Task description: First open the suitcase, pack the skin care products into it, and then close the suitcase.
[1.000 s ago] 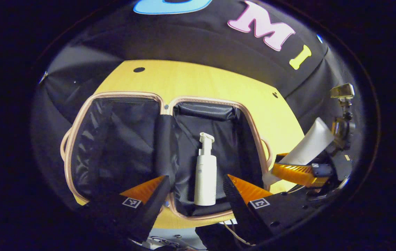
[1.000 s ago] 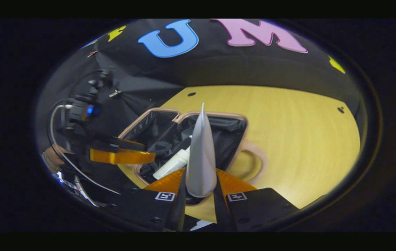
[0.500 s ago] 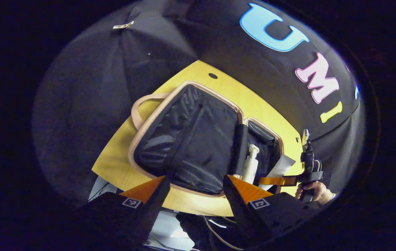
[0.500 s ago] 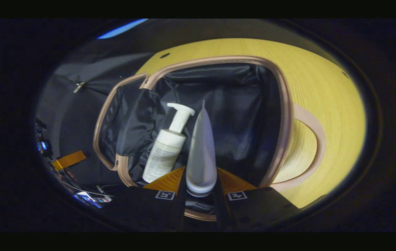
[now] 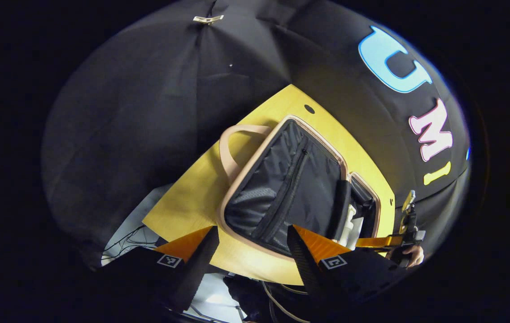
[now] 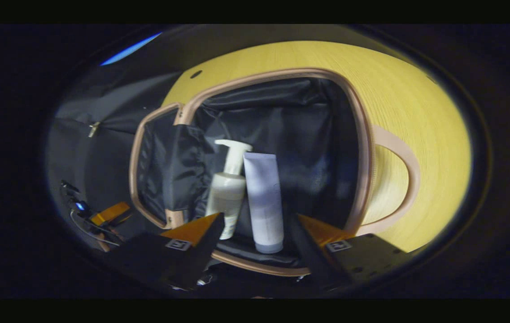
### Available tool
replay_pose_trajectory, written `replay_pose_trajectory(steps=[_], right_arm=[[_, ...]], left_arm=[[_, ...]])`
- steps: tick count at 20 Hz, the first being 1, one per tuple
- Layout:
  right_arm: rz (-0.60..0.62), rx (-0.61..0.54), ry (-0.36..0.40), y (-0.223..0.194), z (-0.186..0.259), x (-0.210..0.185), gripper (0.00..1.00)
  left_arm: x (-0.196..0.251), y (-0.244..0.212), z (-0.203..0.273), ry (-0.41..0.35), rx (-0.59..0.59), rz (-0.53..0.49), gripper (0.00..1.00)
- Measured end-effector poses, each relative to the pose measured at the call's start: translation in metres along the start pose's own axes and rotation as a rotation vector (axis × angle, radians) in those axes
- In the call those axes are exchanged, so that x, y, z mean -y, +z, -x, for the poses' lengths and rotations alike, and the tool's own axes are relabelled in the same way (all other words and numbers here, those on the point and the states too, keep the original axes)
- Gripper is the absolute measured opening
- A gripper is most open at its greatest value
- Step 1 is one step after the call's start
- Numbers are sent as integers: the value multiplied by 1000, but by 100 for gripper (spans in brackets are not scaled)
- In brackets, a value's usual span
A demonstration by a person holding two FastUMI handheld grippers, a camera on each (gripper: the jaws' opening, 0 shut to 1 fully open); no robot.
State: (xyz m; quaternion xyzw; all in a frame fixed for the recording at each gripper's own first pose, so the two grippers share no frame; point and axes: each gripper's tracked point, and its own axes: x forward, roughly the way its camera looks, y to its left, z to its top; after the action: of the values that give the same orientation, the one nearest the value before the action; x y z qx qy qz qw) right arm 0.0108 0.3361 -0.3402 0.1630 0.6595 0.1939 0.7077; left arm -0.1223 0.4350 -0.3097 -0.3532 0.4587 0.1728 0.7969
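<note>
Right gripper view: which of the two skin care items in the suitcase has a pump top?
The bottle, lying left of the flat tube; the tube ends in a plain cap.

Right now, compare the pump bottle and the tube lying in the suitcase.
The pump bottle has a nozzle head on a narrow neck; the tube ends in a flat crimped edge. The bottle is round-bodied and cream-white; the tube is flatter and greyer. Both lie side by side in the same half of the open suitcase, neither held by a gripper.

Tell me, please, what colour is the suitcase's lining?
Black; the suitcase lining shows best in the right gripper view.
</note>
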Motion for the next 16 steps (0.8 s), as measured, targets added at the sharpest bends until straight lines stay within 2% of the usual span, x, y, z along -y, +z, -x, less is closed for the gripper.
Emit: replay_pose_trajectory(steps=[1, 4, 7, 11, 13, 16], right_arm=[[31, 54, 13, 7, 6, -1, 98], [123, 212, 39, 23, 39, 1, 97], [181, 309, 48, 26, 74, 9, 97], [167, 394, 55, 21, 111, 22, 98], [142, 446, 30, 26, 127, 34, 97], [78, 507, 43, 34, 148, 40, 97]], left_arm=[[0, 6, -5, 9, 11, -6, 97], [0, 37, -10, 12, 52, -1, 96], [-11, 73, -27, 49, 76, -6, 96], [-29, 106, -53, 120, 75, 1, 96], [-38, 112, -67, 152, 47, -5, 96], [-58, 122, -88, 223, 0, -34, 96]])
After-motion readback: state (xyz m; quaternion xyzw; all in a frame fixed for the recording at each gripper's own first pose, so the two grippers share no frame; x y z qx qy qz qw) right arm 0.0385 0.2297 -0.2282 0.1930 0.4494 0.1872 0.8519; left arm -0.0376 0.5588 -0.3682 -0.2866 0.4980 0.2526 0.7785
